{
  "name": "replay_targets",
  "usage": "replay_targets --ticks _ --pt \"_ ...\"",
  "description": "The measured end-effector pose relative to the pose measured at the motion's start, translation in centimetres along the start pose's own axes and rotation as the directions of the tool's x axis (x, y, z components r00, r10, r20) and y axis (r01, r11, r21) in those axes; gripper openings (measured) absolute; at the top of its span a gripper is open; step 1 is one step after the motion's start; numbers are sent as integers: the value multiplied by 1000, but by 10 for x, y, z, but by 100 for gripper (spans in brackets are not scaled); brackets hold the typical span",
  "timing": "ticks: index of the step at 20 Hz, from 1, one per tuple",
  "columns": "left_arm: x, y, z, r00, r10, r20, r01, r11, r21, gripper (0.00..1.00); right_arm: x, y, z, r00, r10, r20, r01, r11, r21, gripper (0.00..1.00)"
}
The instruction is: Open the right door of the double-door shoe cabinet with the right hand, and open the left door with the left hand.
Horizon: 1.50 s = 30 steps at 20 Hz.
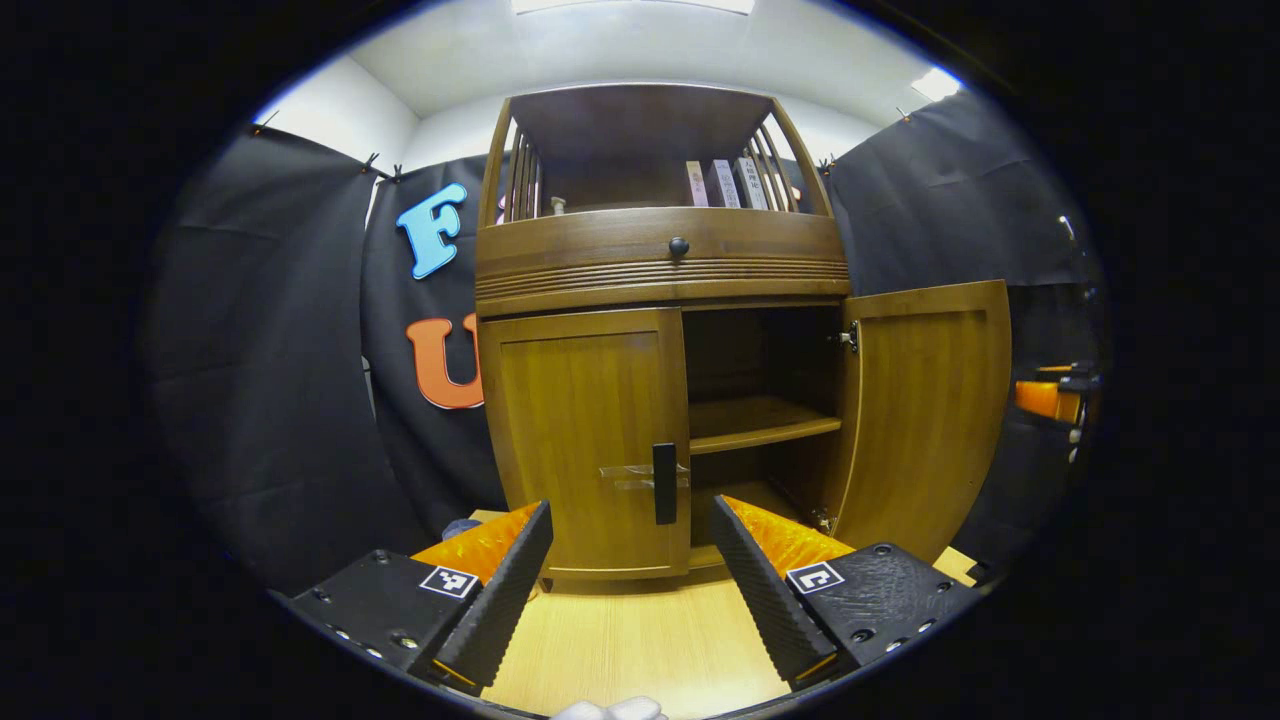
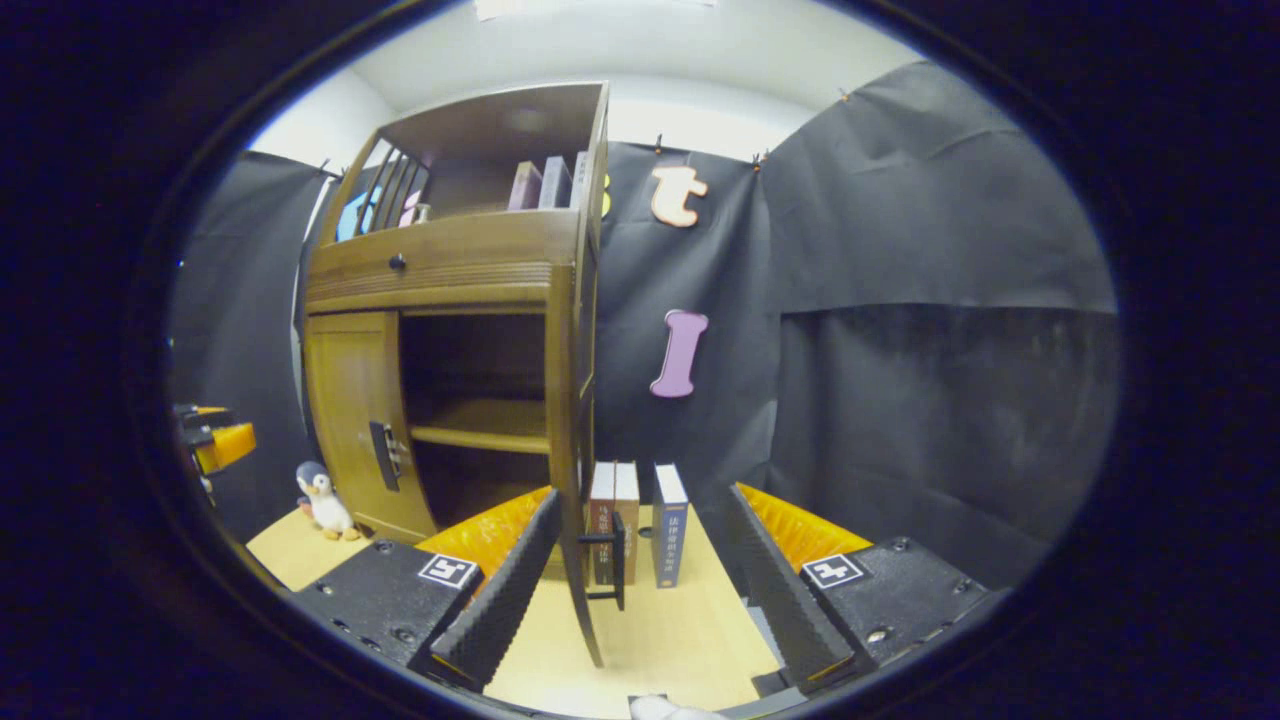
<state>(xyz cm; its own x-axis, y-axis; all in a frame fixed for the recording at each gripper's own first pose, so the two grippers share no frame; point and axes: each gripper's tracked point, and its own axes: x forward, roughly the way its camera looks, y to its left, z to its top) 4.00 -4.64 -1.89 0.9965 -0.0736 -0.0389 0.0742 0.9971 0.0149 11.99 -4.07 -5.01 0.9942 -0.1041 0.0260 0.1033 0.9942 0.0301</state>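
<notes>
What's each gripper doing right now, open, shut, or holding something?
Left gripper: open, holding nothing, facing the closed left door's handle.
Right gripper: open, holding nothing; the open right door's handle sits between its fingers.

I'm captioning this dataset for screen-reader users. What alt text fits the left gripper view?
A brown wooden double-door shoe cabinet stands ahead, its right door swung open on an empty inner shelf and its left door shut. The left gripper is open, aimed at that door's black vertical handle, not touching it.
</notes>
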Motion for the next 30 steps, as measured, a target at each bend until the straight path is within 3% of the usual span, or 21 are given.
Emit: replay_targets --ticks 3,14,20,21,25,26,28,29,30 --pt "-1 12 1 1000 -1 3 1 1000 0 96 2 12 6 999 -26 25 26 1000 3 100" --pt "8 35 -22 1000 14 -15 -14 1000 -5 96 -20 74 -34 991 90 -99 -92 996 -18 100" --pt "78 16 -21 1000 -12 26 13 998 -54 96 -17 79 -26 993 61 -105 -61 998 5 100" --pt "94 10 -22 999 -18 33 20 998 -56 100 -17 78 -24 993 52 -106 -52 999 7 100" --pt "157 -16 -35 998 -50 40 53 996 -73 96 -23 70 -17 994 7 -110 -6 1000 6 100" --pt "173 -21 -41 998 -53 36 56 995 -78 100 -22 67 -15 994 -10 -113 10 1000 2 100" --pt "201 -28 -51 998 -49 29 50 997 -60 92 -24 61 -15 992 -36 -122 35 999 -8 100" --pt "214 -33 -57 998 -51 22 52 997 -54 82 -26 58 -17 990 -49 -131 47 999 -16 100" --pt "224 -36 -61 998 -52 23 53 997 -51 92 -24 56 -18 989 -55 -140 52 998 -25 100"
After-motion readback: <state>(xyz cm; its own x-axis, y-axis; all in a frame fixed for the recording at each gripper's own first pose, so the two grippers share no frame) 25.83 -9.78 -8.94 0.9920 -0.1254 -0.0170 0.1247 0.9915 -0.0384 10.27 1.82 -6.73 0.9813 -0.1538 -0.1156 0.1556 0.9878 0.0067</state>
